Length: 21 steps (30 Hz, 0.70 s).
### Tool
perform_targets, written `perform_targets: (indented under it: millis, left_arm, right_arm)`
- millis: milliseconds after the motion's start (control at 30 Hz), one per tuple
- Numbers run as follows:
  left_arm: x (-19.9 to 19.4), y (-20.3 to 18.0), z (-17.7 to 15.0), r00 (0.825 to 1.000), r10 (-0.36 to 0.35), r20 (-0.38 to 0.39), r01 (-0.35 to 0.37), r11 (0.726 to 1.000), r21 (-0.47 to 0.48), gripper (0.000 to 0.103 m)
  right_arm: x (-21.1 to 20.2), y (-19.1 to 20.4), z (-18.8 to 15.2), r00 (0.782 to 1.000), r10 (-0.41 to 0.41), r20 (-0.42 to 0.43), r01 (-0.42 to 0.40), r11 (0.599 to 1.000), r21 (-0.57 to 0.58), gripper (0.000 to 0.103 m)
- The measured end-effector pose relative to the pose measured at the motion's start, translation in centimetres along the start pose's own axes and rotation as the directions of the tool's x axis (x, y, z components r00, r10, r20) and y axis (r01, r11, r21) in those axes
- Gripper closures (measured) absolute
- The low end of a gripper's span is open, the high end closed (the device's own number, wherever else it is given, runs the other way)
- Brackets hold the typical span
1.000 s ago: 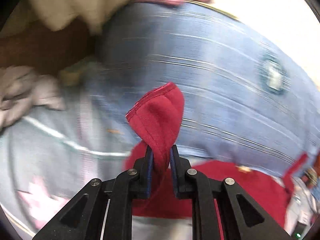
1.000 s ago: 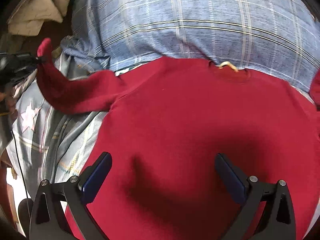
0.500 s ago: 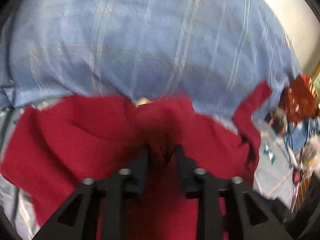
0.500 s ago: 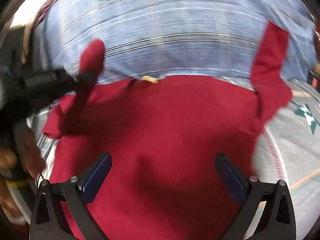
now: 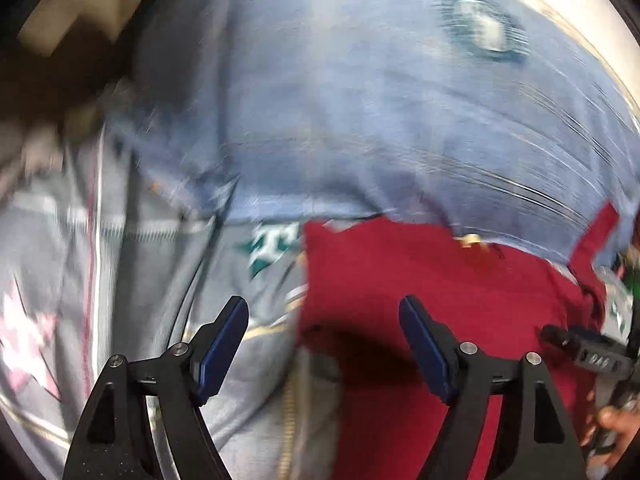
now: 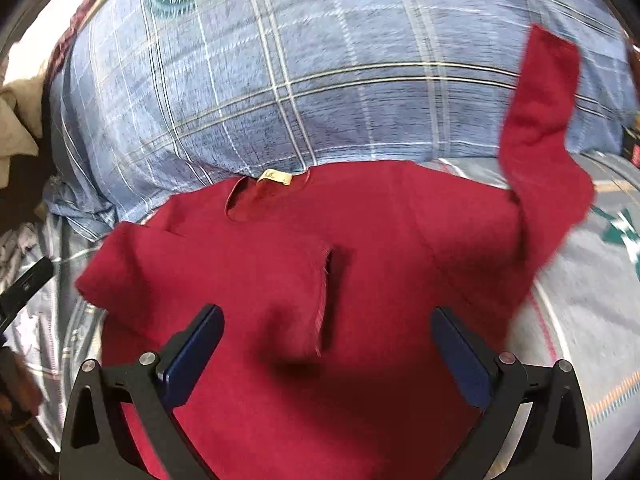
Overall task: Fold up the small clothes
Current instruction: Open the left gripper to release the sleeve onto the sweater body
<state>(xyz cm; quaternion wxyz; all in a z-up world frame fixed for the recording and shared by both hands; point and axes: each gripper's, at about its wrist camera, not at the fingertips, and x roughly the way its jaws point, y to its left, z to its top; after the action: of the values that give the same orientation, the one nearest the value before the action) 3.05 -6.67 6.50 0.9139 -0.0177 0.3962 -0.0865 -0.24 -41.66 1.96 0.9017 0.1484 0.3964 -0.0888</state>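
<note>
2 grippers hover spread and empty over the red shirt (image 6: 360, 280), which lies flat on the grey bedsheet (image 6: 580, 340) against the blue plaid pillow's (image 6: 320, 80) near edge. The left gripper (image 5: 324, 344) has just been opening, nothing between its jaws; the right gripper (image 6: 326, 356) hangs wide above the folded-in sleeve (image 6: 208, 264).

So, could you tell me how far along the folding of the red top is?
One sleeve already lies folded across the red top. The left gripper, jaws just opened, holds nothing; the right gripper is open too. The other sleeve still sticks out, unfolded.
</note>
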Motion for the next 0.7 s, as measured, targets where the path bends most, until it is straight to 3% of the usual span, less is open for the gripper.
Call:
perform_targets:
  millis: [33,67,100,133,167,300,433,500,633,700]
  left_arm:
    - [0.9,1.2,0.0,1.0,-0.005,-0.007,0.005,0.999,-0.042,0.026]
    - [1.5,2.0,0.0,1.0,-0.002,-0.01,0.001,0.997,-0.071,0.026]
    - [2.1,2.4,0.1,1.0,0.005,-0.015,-0.007,0.996,-0.089,0.027]
    - [2.6,2.4,0.3,1.0,0.01,-0.016,-0.011,0.995,-0.095,0.027]
    - [3.2,2.7,0.8,1.0,0.014,-0.011,-0.015,0.995,-0.097,0.027]
    - [2.2,2.0,1.1,0.999,0.011,0.047,-0.007,0.996,-0.089,0.026]
    - [2.6,0.4,0.7,1.0,-0.002,0.031,0.003,0.999,-0.051,0.026]
    - [3.2,-0.3,0.2,1.0,-0.002,0.013,0.002,1.0,-0.022,0.026]
    - [4.5,-2.7,-1.0,1.0,0.002,-0.011,-0.001,0.997,0.076,0.026]
    - [5.2,-3.1,-1.7,0.999,0.037,-0.038,-0.032,0.992,0.122,0.025]
  right_arm:
    - [1.1,0.4,0.2,1.0,0.001,-0.021,-0.001,1.0,-0.015,0.004]
    - [1.6,1.0,0.2,1.0,-0.026,-0.004,0.026,0.998,-0.052,0.015]
    - [1.7,1.9,0.3,0.998,-0.057,0.035,0.06,0.992,-0.113,0.032]
    - [2.0,2.5,0.4,0.998,-0.059,0.032,0.063,0.985,-0.16,0.089]
    - [2.0,2.9,0.8,0.998,-0.064,0.02,0.067,0.982,-0.177,0.097]
    - [0.1,1.8,2.0,0.996,-0.044,0.071,0.054,0.988,-0.144,0.098]
    - [-1.2,-1.1,3.1,0.982,-0.124,0.143,0.132,0.99,-0.05,0.098]
    - [-0.5,-2.2,3.5,0.983,-0.118,0.137,0.119,0.993,-0.001,0.097]
    - [0.6,-3.5,3.3,0.98,-0.182,0.081,0.178,0.983,0.052,0.068]
    - [-1.7,-3.4,2.4,0.972,-0.178,0.156,0.171,0.983,0.061,0.062]
